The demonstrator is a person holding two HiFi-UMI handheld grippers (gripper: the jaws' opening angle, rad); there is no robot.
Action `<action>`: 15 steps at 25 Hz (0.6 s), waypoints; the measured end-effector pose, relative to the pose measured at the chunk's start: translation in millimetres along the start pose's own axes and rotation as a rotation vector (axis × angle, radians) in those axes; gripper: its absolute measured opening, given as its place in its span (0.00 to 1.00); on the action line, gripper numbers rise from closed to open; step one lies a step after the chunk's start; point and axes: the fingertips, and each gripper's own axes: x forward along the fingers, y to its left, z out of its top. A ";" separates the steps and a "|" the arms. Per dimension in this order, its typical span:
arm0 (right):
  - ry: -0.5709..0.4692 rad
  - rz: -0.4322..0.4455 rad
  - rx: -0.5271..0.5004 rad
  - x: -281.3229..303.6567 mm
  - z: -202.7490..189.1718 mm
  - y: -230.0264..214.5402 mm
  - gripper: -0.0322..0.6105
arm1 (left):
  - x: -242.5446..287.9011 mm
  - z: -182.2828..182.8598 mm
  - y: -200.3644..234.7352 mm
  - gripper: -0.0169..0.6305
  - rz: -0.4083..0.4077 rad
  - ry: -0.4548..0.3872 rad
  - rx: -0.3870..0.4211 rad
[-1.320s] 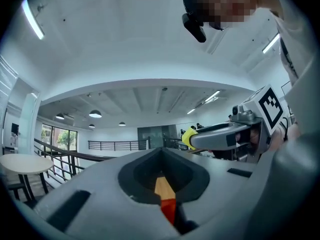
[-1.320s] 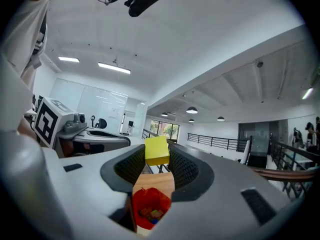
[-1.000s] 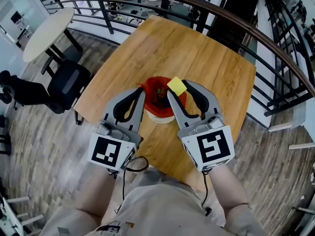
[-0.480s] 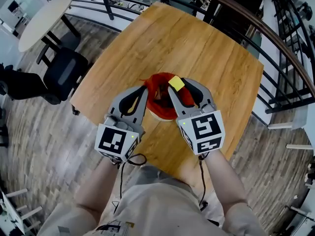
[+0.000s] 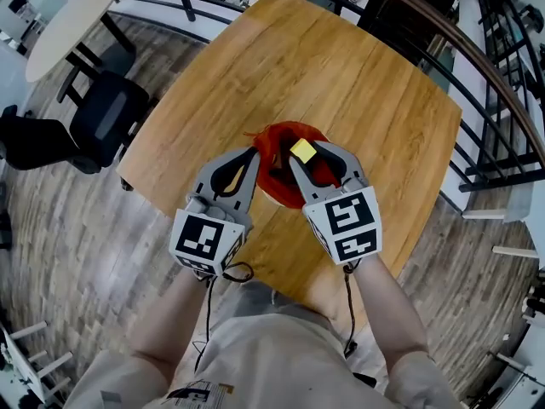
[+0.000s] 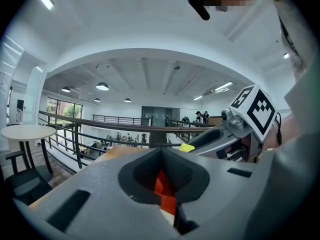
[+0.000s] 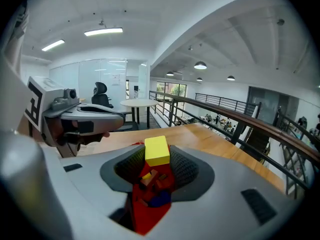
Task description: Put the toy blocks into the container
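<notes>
Now | my right tongs (image 5: 306, 153) clamped on yellow block (image 7: 156, 150) | red tub (image 5: 285, 129) directly beneath block, other blocks (image 7: 150, 181) inside | left tongs (image 5: 249, 154) pressed together, empty, at tub's left rim | I judge letting go suffices

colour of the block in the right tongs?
Yellow; the block shows best in the right gripper view.

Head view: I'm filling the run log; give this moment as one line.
right gripper: shut on yellow rectangular toy block | block: above red container on wooden table | left gripper: shut, empty, by container rim | release: pending
</notes>
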 end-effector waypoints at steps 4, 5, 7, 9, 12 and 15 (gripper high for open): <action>0.050 0.014 -0.006 4.8 -10.6 -0.6 0.29 | 1.7 -6.7 2.2 0.04 -0.002 0.011 -0.010; 0.059 0.020 -0.009 5.2 -12.1 0.5 0.29 | 1.9 -7.5 2.4 0.04 -0.003 0.013 -0.012; 0.067 0.026 -0.009 5.9 -13.4 2.6 0.30 | 1.4 -9.2 3.4 0.04 -0.004 0.016 -0.013; 0.070 0.024 -0.001 6.1 -15.4 2.9 0.30 | 0.9 -11.1 3.7 0.04 -0.004 0.019 -0.015; 0.076 0.018 0.007 4.7 -19.2 1.4 0.30 | 0.7 -12.2 3.4 0.04 -0.004 0.021 -0.018; 0.076 0.006 0.014 2.4 -20.5 -0.4 0.30 | -1.6 -11.2 3.8 0.04 -0.002 0.021 -0.024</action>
